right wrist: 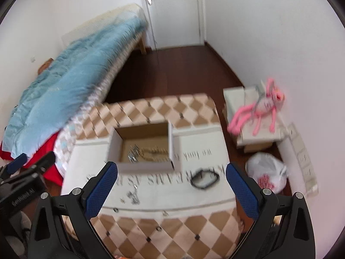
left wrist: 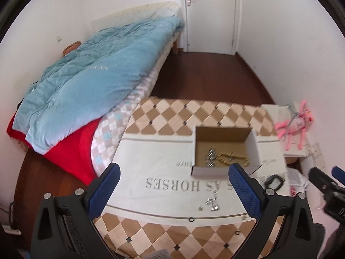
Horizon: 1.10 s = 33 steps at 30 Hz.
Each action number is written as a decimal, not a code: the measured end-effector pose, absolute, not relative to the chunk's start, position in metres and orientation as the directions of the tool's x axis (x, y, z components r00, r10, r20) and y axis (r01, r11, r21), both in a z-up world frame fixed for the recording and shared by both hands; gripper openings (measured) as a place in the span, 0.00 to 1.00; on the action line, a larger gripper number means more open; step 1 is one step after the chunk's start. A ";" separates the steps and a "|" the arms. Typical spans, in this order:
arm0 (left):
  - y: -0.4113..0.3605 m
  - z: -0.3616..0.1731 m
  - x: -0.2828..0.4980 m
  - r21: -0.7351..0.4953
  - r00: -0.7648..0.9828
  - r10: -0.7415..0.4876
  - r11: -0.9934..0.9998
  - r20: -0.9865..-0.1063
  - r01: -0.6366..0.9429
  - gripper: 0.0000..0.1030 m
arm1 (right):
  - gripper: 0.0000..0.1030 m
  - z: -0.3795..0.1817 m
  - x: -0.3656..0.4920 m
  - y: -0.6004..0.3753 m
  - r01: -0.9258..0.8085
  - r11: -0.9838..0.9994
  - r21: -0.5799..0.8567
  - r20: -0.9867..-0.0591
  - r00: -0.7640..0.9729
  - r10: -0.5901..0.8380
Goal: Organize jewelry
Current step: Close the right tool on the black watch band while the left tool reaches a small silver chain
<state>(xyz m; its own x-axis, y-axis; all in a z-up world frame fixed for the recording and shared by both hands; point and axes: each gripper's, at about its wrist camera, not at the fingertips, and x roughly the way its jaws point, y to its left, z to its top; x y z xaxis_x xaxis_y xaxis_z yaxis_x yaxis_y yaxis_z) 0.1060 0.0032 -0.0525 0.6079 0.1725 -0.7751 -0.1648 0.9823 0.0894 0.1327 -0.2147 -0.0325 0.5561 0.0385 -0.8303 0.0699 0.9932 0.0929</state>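
Note:
A small open cardboard box (left wrist: 224, 137) (right wrist: 142, 132) stands on a white printed cloth (left wrist: 155, 161) (right wrist: 86, 164) over a checkered table. Inside lie a silver chain (left wrist: 210, 157) (right wrist: 133, 154) and a gold bead chain (left wrist: 234, 156) (right wrist: 154, 153). On the cloth in front of the box lie a silver pendant piece (left wrist: 213, 202) (right wrist: 132, 195), several small rings and studs, and a black bracelet (right wrist: 203, 178) (left wrist: 275, 181). My left gripper (left wrist: 174, 191) is open and empty above the table's near edge. My right gripper (right wrist: 171, 191) is open and empty, to the right of the left one.
A bed with a blue quilt (left wrist: 94, 73) and red cover (left wrist: 66, 151) stands to the left. A pink plush toy (right wrist: 258, 110) lies on white boxes at the right, with a white plastic bag (right wrist: 267, 172) on the dark wood floor. A closed door (left wrist: 211, 13) is behind.

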 end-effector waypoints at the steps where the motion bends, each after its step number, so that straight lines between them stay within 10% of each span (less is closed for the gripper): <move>1: 0.002 -0.067 0.109 0.103 0.588 0.187 0.979 -0.787 -0.174 1.00 | 0.98 -0.045 0.133 -0.223 0.085 0.990 0.109 -0.842 0.537 0.046; 6: -0.004 -0.133 0.124 0.110 0.487 0.188 0.977 -0.853 -0.184 1.00 | 0.69 -0.130 0.146 -0.273 0.224 0.958 0.180 -0.911 0.405 0.077; 16: -0.005 -0.208 0.145 0.135 0.345 0.189 0.975 -0.919 -0.176 1.00 | 0.56 -0.243 0.187 -0.314 0.407 0.902 0.141 -0.974 0.219 0.054; 21: -0.007 -0.215 0.137 0.094 0.322 0.139 0.984 -0.937 -0.151 0.99 | 0.07 -0.251 0.195 -0.305 0.379 0.916 0.130 -0.972 0.229 0.043; 30: -0.042 -0.232 0.129 0.038 0.303 0.041 0.999 -0.952 -0.017 0.99 | 0.05 -0.243 0.162 -0.257 0.192 0.976 0.106 -0.963 0.263 0.053; 33: -0.053 -0.239 0.136 0.043 0.300 0.038 0.999 -0.953 0.009 0.80 | 0.05 -0.242 0.149 -0.257 0.208 0.972 0.109 -0.960 0.276 0.049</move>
